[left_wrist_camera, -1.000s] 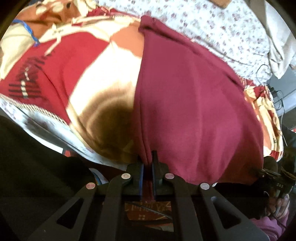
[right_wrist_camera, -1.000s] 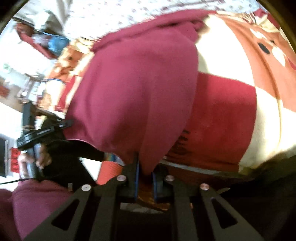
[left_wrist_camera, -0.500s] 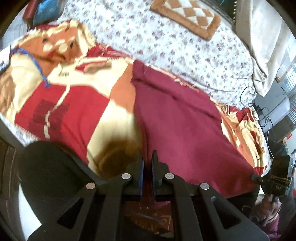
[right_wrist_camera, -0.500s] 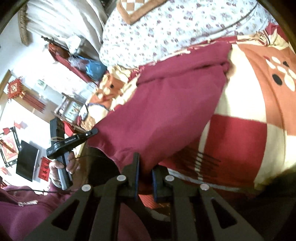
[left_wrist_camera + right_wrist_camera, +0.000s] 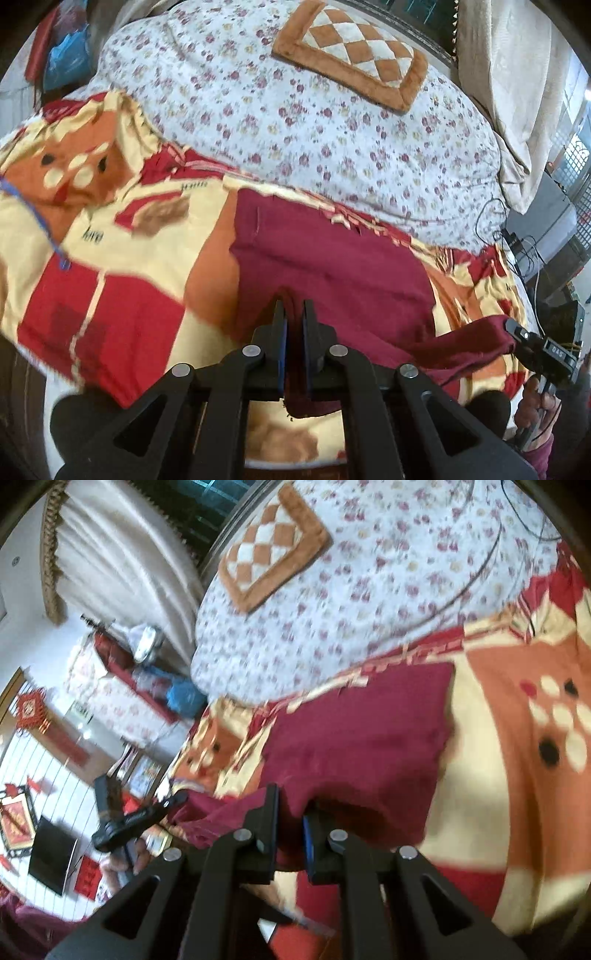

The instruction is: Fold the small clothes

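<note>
A maroon garment [image 5: 332, 258] lies spread on the patterned red, cream and orange blanket [image 5: 122, 295], its near edge lifted off the bed. My left gripper [image 5: 293, 314] is shut on one near corner of that edge, and cloth hangs down between the fingers. The right gripper [image 5: 511, 332] shows at the right of the left wrist view, pinching the other corner. In the right wrist view the right gripper [image 5: 291, 805] is shut on the maroon garment [image 5: 362, 731], with the left gripper [image 5: 173, 803] at the left holding the far corner.
Behind the blanket [image 5: 517, 775] lies a white floral quilt [image 5: 314, 122] with a brown checked cushion [image 5: 354, 51] on it. Cables [image 5: 495, 218] and a curtain [image 5: 517, 92] are at the right. A person's hand [image 5: 535, 402] holds the right gripper. A sofa [image 5: 122, 686] stands beyond the bed.
Both grippers have risen and pulled back with the garment's near edge, so the cloth now looks smaller and farther. More of the quilt, cushion and room has come into view.
</note>
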Motion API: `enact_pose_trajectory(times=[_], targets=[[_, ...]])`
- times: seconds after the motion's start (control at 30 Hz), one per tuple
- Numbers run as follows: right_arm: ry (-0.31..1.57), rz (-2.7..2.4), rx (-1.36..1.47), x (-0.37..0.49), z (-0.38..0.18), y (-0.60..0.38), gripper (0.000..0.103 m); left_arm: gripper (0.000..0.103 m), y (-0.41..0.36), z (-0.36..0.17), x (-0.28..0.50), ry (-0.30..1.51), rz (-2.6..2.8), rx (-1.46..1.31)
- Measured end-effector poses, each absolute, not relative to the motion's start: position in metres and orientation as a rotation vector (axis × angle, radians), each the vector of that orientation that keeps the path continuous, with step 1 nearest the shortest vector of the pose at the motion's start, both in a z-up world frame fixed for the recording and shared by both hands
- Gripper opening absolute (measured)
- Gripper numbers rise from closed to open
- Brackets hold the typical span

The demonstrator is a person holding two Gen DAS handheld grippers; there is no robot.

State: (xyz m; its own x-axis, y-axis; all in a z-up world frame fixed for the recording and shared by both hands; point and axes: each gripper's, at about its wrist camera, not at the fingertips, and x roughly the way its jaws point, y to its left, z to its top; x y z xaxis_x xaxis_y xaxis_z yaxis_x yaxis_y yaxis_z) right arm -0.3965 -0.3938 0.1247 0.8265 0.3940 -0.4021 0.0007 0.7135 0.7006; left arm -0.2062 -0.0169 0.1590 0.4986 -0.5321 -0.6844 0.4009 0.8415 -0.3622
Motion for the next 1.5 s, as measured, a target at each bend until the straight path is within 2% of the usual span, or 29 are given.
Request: enact_pose_trajectory(times=[0.37,0.73,0.83,0.9,0.93,0.97,1.0,1.17,1.3,1.4,1.47,1.5], targets=[[0.603,0.083,0.756,-0.273,0.102,-0.45,0.011,0.0,-0.077,0.128,-0.067,0.976,-0.485,-0.205],[0.745,-0.001,0.812,-0.174,0.041,-0.492,0.011,0.0,-0.127,0.077,0.027,1.068,-0.435,-0.182],[0.789,-0.017,0.855,-0.163,0.026,-0.502,0.017,0.006,-0.125,0.064,0.041,1.095,-0.475,-0.264],[0.743,0.008,0.88,-0.17,0.031,-0.507,0.025,0.032,-0.115,0.07,0.046,1.075,-0.509,-0.338],[0.705,0.025,0.89,-0.177,0.036,-0.507,0.037,0.036,-0.11,0.077,0.047,1.045,-0.526,-0.37],[0.674,0.026,0.89,-0.184,0.041,-0.506,0.053,0.042,-0.104,0.084,0.047,1.017,-0.541,-0.393],[0.642,0.019,0.871,-0.193,0.048,-0.503,0.057,0.044,-0.1,0.09,0.048,0.998,-0.553,-0.409],[0.633,0.059,0.696,-0.199,0.072,-0.474,0.057,0.044,-0.102,0.097,0.04,0.973,-0.549,-0.368],[0.765,0.005,0.475,-0.157,0.062,-0.445,0.053,0.044,-0.125,0.071,0.039,1.038,-0.466,-0.229],[0.888,-0.102,0.425,-0.12,0.035,-0.454,0.044,0.044,-0.138,0.042,0.038,1.098,-0.384,-0.114],[0.909,-0.135,0.466,-0.104,0.015,-0.468,0.023,0.044,-0.142,0.024,0.037,1.103,-0.357,-0.045],[0.902,-0.142,0.475,-0.1,0.009,-0.473,0.021,0.044,-0.142,0.021,0.036,1.083,-0.361,-0.043]])
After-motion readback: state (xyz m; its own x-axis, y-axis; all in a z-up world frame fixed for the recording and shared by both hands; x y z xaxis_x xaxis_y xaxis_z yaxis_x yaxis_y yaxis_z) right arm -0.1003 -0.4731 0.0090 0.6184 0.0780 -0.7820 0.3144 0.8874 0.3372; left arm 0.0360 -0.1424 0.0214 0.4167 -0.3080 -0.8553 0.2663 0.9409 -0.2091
